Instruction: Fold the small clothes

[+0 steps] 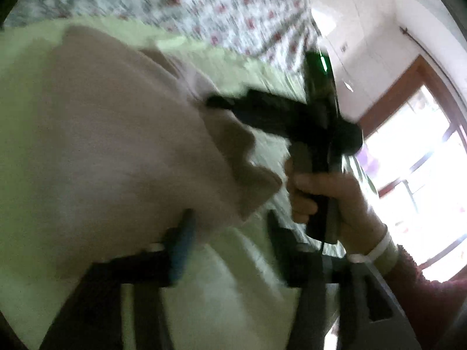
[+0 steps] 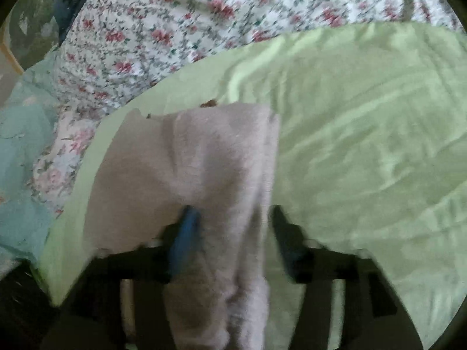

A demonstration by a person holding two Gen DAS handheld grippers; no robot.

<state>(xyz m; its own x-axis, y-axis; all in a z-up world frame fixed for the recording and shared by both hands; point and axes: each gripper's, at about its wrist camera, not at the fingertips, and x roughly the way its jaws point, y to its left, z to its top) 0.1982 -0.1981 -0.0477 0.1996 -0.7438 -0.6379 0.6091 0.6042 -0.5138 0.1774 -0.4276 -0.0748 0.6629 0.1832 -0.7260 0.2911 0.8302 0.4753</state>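
Through my left wrist camera, blurred, my left gripper (image 1: pixel 227 227) has its two fingers spread apart above a light green sheet (image 1: pixel 221 277). A beige garment (image 1: pixel 116 151) lies on that sheet, its near edge just beside the blue-padded finger (image 1: pixel 182 248); I cannot tell whether they touch. Farther off, a hand (image 1: pixel 329 201) holds my right gripper (image 1: pixel 221 103) by its handle over the garment.

Through my right wrist camera, the right gripper (image 2: pixel 233 233) also has its fingers apart. A folded strip of the beige garment (image 2: pixel 204 160) runs between them, against the blue-padded finger (image 2: pixel 185 239) and clear of the other. The garment rests on the green sheet (image 2: pixel 364 145), with a floral bedspread (image 2: pixel 175 23) beyond.
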